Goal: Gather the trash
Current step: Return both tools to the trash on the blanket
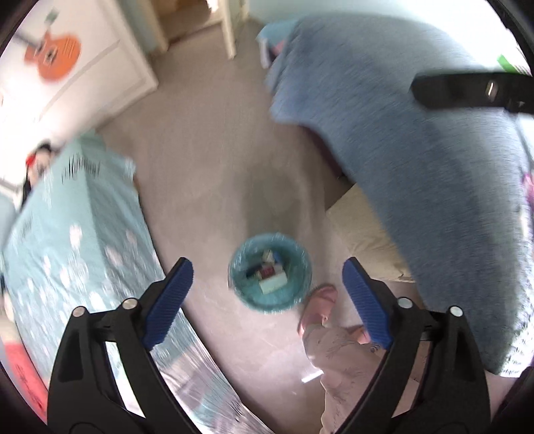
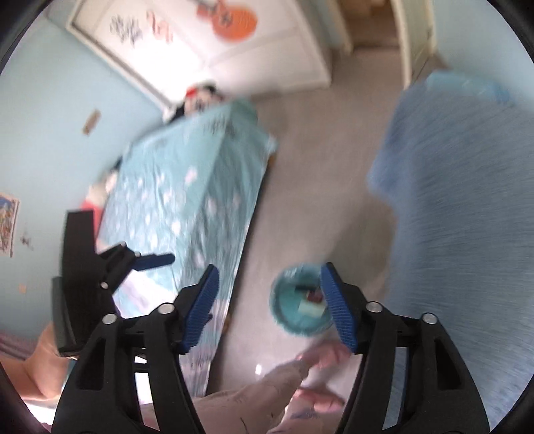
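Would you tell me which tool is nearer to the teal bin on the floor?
Left, it seems. The left tool hangs almost straight above the teal bin, which shows between its fingers; the right tool views it smaller and off to one side.

From up here I look down on a bin [image 1: 270, 272] standing on the carpet [image 1: 207, 160] in the aisle between two beds, with several pieces of trash [image 1: 267, 272] lying inside it. The bed with the patterned sheet [image 1: 76, 240] runs along the left of the aisle with a soft toy [image 1: 40, 163] at its far end against the wall, and the bed under the blanket [image 1: 417, 160] runs along the right. My feet [image 1: 318, 310] stand just beside the bin on its near right side, and a doorway [image 1: 197, 20] opens at the far end of the carpet.
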